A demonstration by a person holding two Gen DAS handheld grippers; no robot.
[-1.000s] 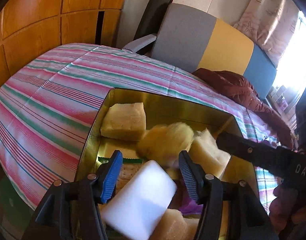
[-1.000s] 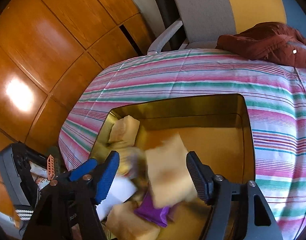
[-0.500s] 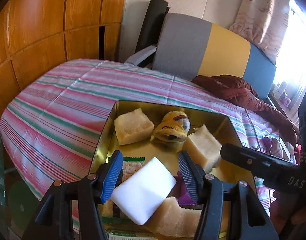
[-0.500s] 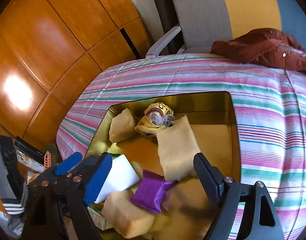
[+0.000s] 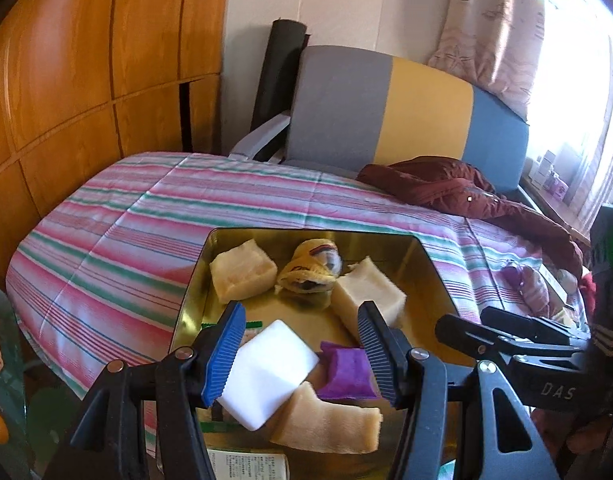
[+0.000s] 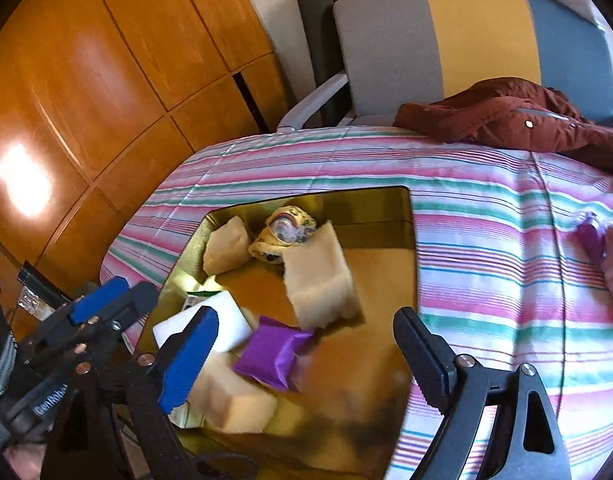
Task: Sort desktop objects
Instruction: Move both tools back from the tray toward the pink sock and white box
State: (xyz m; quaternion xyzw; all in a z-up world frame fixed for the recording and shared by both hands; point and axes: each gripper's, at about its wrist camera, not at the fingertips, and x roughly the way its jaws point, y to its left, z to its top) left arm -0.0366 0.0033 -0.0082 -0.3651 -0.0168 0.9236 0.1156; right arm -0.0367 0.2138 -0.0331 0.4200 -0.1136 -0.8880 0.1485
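Left gripper (image 5: pixel 300 350) half open; white sponge block (image 5: pixel 266 376) sits between the jaws, grip unclear. Right gripper (image 6: pixel 306 354) empty, jaws opening wide. Block looks light, soft, springy: take by its flat sides. Gold tin (image 6: pixel 412 248) on the striped table holds tan sponges (image 6: pixel 318 278), purple packet (image 6: pixel 272 352), yellow toy (image 6: pixel 282 232) at far edge.
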